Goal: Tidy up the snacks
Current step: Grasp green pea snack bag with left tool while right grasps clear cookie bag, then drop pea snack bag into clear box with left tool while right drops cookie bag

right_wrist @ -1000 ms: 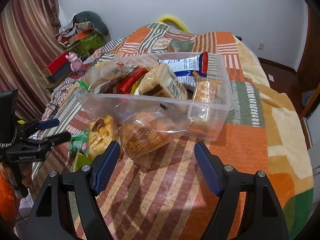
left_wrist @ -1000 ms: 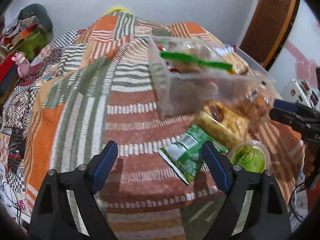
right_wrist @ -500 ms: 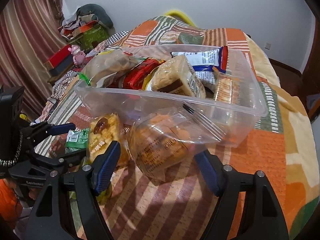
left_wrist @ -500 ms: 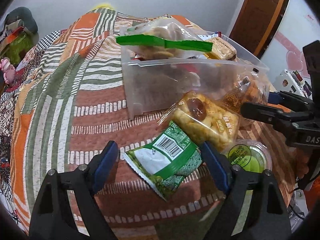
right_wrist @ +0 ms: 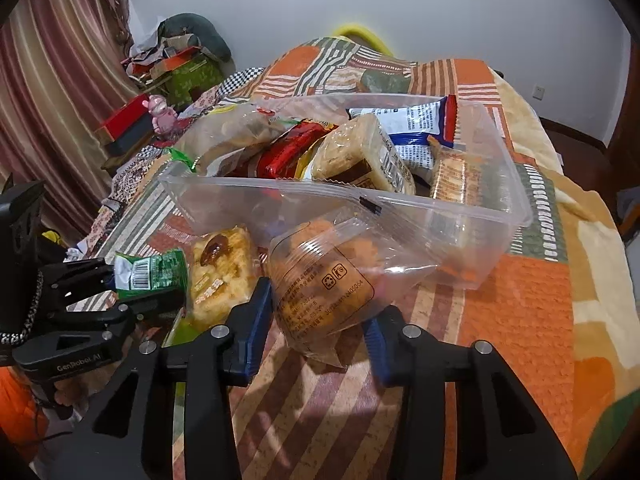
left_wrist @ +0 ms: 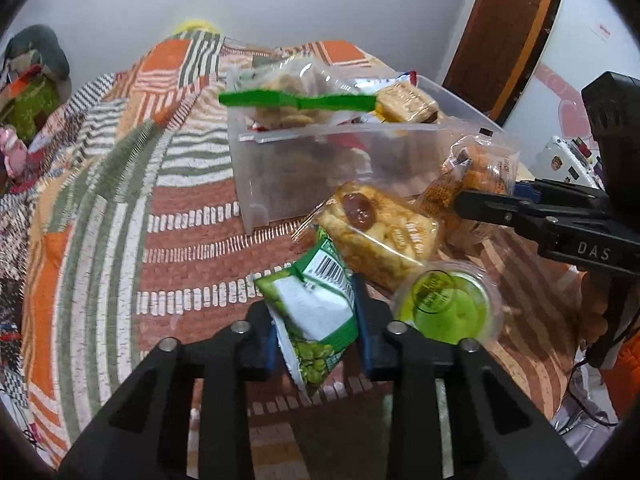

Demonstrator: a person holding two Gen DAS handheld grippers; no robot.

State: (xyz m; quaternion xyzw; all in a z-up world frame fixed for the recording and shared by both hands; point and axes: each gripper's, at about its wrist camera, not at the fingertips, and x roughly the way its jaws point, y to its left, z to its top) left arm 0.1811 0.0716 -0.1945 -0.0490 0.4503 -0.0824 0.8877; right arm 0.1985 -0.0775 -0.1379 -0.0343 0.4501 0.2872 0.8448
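Observation:
A clear plastic bin (left_wrist: 304, 176) (right_wrist: 460, 224) holding several snack packs sits on the patchwork blanket. My left gripper (left_wrist: 316, 330) is shut on a green pea snack packet (left_wrist: 316, 312), also seen in the right wrist view (right_wrist: 152, 270). My right gripper (right_wrist: 318, 320) is shut on a clear bag of orange pastry (right_wrist: 324, 284), which shows in the left wrist view (left_wrist: 476, 172). A yellow cake pack with a date on top (left_wrist: 380, 228) (right_wrist: 220, 268) and a green jelly cup (left_wrist: 448, 304) lie between them in front of the bin.
The blanket (left_wrist: 132, 208) covers the whole bed. Clutter, a red box (right_wrist: 128, 128) and a pink toy (right_wrist: 160, 112) stand at the far left by the curtain. A wooden door (left_wrist: 508, 28) is at the right.
Both grippers moved forward and closed: the left one onto the green pea packet, the right one onto the clear pastry bag. The snacks and bin look nearer.

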